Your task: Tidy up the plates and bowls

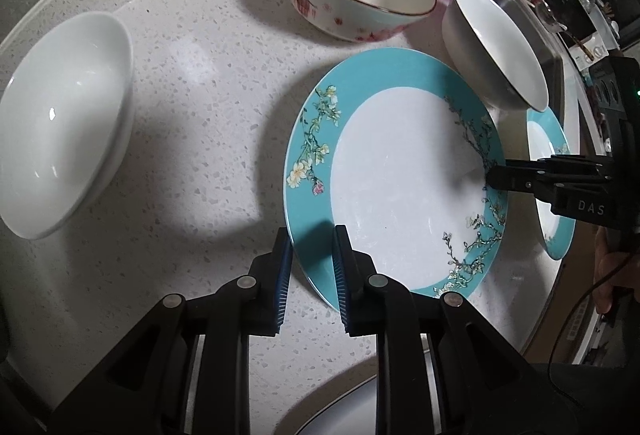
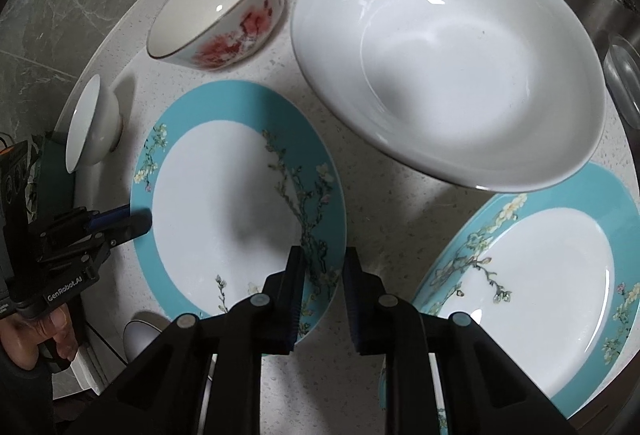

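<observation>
Two grippers are on the same turquoise-rimmed white porcelain plate with flowering branches (image 1: 394,171), which lies flat on the speckled white stone worktop (image 1: 192,83). My left gripper (image 1: 310,235) has its fingers drawn narrow across the near-left rim, one outside the edge and one over the blue band; my right gripper (image 2: 320,255) has its fingers pinched in on the opposite rim. Whether the pads truly bite the porcelain I cannot quite tell through the fisheye, but I judge both to be gripping the rim. A second plate of the same pattern (image 2: 532,275) lies just beside it on the right, and I take it as the stacking spot. A wide plain white bowl (image 2: 448,75) sits beyond the two plates, a cream bowl with red painted flowers (image 2: 224,19) further back, and a small white bowl (image 2: 92,123) off to the left. To do this well, I would lift both sides together and keep the plate level, since a thin glazed rim could slip from one pair of fingers if the hands drift apart. I would carry it clear of the wide bowl's lip, centre it over the matching plate, lower it until the rims meet, and only then ease off.
</observation>
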### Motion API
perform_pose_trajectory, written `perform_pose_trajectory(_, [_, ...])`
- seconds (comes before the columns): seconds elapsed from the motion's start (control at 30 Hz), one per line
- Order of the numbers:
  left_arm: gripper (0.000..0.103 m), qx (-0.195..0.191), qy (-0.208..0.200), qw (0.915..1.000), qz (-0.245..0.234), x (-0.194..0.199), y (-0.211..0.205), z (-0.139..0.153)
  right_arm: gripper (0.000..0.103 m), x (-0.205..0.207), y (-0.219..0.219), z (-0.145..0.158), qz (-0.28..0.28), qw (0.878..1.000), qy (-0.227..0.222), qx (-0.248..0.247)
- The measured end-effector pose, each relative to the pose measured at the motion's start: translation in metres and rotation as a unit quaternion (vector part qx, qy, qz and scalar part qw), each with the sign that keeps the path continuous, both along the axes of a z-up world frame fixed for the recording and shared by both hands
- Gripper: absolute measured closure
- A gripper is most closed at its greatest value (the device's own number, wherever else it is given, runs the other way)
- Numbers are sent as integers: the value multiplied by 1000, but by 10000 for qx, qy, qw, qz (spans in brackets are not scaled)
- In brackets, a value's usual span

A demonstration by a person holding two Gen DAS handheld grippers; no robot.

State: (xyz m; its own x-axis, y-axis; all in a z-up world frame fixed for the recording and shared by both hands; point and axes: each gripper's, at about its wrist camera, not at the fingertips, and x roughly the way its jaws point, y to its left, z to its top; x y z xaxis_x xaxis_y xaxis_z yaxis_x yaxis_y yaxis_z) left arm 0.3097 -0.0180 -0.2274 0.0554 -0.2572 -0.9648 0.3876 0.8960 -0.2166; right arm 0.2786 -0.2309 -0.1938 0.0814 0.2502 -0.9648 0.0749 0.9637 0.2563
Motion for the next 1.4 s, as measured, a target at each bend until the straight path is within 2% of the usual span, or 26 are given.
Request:
perform_pose_trajectory(0.4, [86,-58,-82,9999,89,-7,7,25,82,-7,-14,21,30,9998,-123,136])
perform_pose_trajectory(0.77, [86,15,-323,9988,376,-40,28,59,82,-22,-3,46,367,9982,-347,310])
perform_pose_trajectory(1.1, [85,87,-399,9953,880,-106,50,79,82,-50,20,62,858,9939,-461,522])
perform_pose_trajectory(1.4, [85,90,-297,9901,1366,-180,71,77,82,-83,44,69,1356,9875,-470,646])
